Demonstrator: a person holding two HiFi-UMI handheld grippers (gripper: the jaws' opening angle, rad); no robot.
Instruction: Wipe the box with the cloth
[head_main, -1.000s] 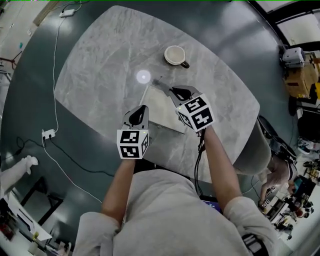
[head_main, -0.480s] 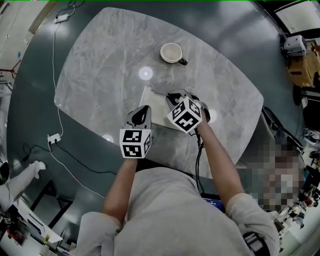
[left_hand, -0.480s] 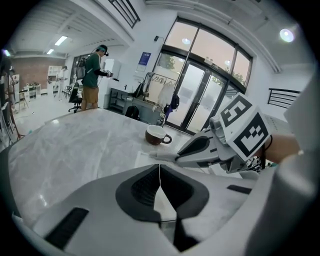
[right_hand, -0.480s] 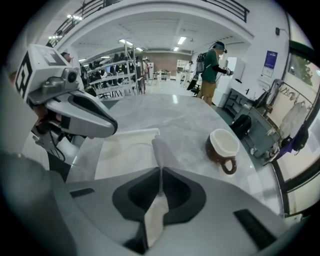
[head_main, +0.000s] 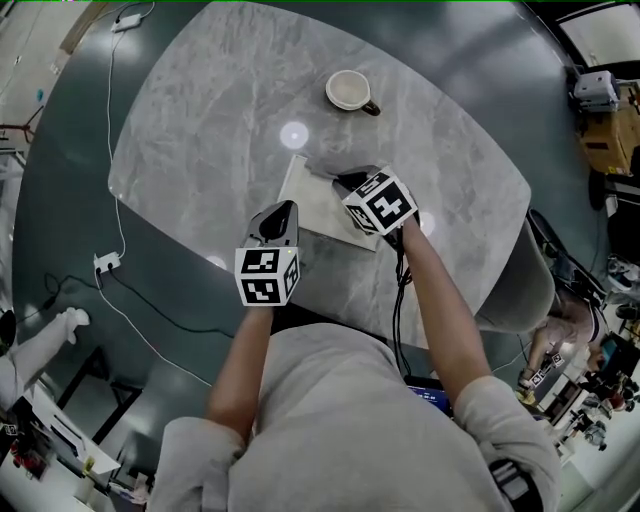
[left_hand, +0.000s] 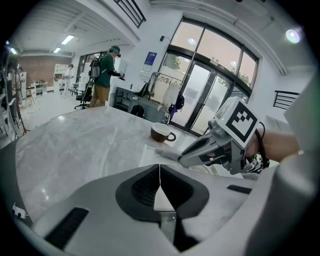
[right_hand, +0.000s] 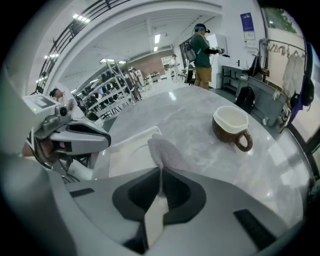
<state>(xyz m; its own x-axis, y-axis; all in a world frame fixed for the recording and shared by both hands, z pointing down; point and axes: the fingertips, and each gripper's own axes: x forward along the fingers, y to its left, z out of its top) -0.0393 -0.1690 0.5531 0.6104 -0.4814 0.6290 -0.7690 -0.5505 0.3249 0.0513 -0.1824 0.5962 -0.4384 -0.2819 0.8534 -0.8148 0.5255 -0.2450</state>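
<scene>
Wiping appears to be under way: the right gripper (head_main: 347, 181) is clenching the cloth (right_hand: 167, 152) against the white box (head_main: 312, 205), which is lying on the table (head_main: 200, 110). The left gripper (head_main: 281, 213) is sitting closed and empty beside it. The next move is calling for a pressed sweep across the box.

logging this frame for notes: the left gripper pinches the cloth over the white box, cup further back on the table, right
No: the right gripper pinches the cloth, as the right gripper view shows. It is over the white box, with the cup further back on the table.
</scene>
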